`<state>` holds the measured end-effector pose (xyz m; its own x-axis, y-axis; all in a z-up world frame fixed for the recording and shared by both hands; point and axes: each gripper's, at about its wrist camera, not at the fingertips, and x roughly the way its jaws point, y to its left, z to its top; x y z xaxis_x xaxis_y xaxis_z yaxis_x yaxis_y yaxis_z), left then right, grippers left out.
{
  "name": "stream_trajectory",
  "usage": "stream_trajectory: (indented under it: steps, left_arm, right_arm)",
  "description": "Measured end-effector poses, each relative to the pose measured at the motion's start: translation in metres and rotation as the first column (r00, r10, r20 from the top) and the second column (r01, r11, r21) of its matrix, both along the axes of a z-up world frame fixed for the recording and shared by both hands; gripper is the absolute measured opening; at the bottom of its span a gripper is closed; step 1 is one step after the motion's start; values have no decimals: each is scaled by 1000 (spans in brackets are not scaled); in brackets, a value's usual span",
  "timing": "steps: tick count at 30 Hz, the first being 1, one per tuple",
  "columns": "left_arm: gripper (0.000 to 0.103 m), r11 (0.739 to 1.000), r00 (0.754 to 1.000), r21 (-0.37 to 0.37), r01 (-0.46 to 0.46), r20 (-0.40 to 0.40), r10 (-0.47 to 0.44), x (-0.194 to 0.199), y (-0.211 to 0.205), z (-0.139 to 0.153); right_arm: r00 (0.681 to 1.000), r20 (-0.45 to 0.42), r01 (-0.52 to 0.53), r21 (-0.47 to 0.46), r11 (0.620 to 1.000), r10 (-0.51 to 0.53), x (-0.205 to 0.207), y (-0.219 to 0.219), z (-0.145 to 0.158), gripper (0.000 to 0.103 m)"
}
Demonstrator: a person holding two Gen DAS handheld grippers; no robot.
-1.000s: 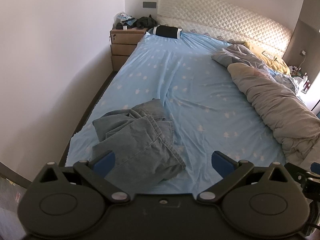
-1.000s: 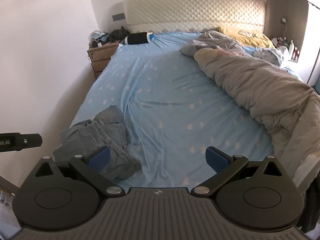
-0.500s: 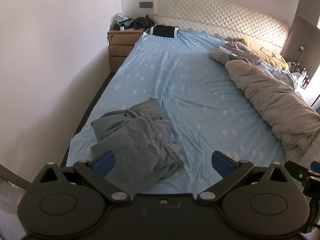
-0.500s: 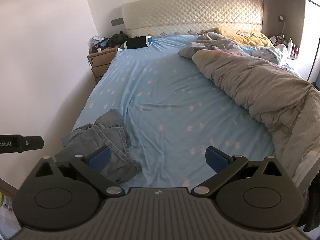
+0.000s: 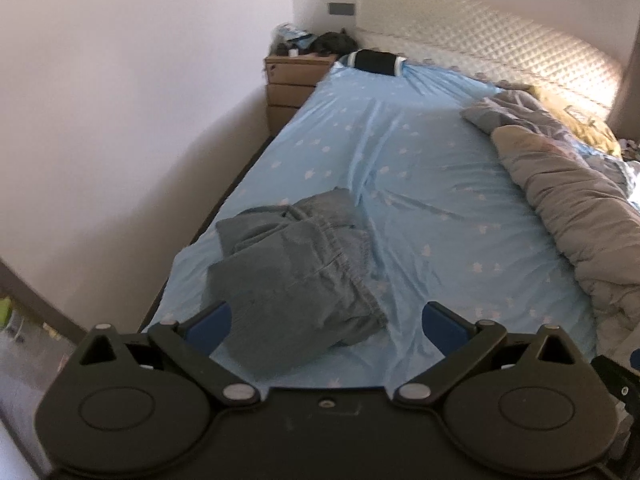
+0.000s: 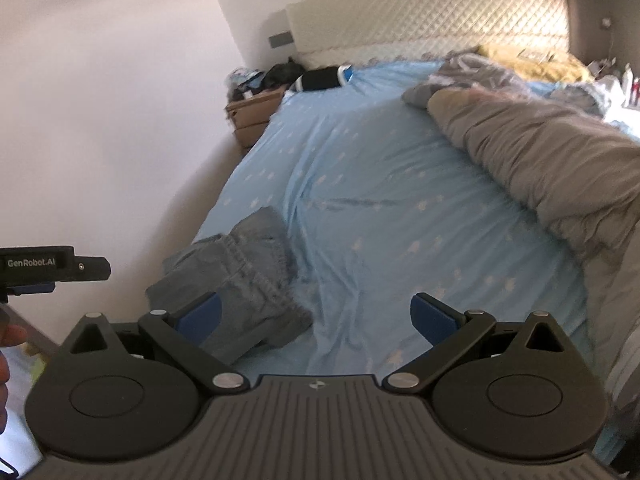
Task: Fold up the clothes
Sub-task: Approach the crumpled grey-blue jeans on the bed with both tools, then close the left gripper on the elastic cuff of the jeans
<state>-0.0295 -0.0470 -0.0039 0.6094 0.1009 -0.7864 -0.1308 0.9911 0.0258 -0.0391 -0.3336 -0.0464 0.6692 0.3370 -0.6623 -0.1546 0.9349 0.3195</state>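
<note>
A crumpled grey-blue garment (image 5: 296, 276) lies near the foot of the bed, on its left side, on the light blue sheet (image 5: 420, 184). It also shows in the right wrist view (image 6: 240, 280). My left gripper (image 5: 326, 322) is open and empty, held above the garment's near edge. My right gripper (image 6: 316, 316) is open and empty, above the sheet just right of the garment. The left gripper's body (image 6: 52, 268) shows at the left edge of the right wrist view.
A rumpled grey duvet (image 5: 580, 216) fills the bed's right side, with a yellow pillow (image 6: 532, 64) behind it. A black roll (image 5: 376, 62) lies by the quilted headboard (image 5: 500, 40). A wooden nightstand (image 5: 292, 84) with clutter stands at the far left. A white wall runs along the left.
Both grippers have shifted a little, so the garment sits more centrally between the left gripper's fingers. Both stay open. The garment has not moved.
</note>
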Motion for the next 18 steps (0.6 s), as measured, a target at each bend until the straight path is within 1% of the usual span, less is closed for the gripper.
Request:
stream_trajectory:
  steps: [3, 7, 10, 14, 16, 18]
  left_arm:
    - [102, 999, 999, -17, -47, -14, 47, -9, 11, -5]
    - [100, 993, 993, -50, -111, -39, 110, -10, 38, -15]
    - [100, 989, 992, -91, -121, -42, 117, 0, 60, -24]
    - [99, 993, 999, -110, -40, -18, 39, 31, 83, -38]
    - [99, 992, 999, -125, 31, -12, -33, 54, 93, -48]
    - [97, 984, 992, -131, 121, -11, -123, 80, 100, -61]
  right_arm:
    - [999, -18, -42, 5, 999, 42, 4, 3, -6, 102]
    - [995, -40, -93, 12, 996, 94, 8, 8, -14, 102]
    - [993, -61, -104, 17, 994, 105, 12, 19, -13, 101]
    - [990, -87, -107, 8, 994, 108, 23, 40, -11, 101]
    - [988, -107, -107, 2, 994, 107, 30, 44, -10, 101]
    - [986, -141, -93, -32, 995, 88, 39, 52, -14, 101]
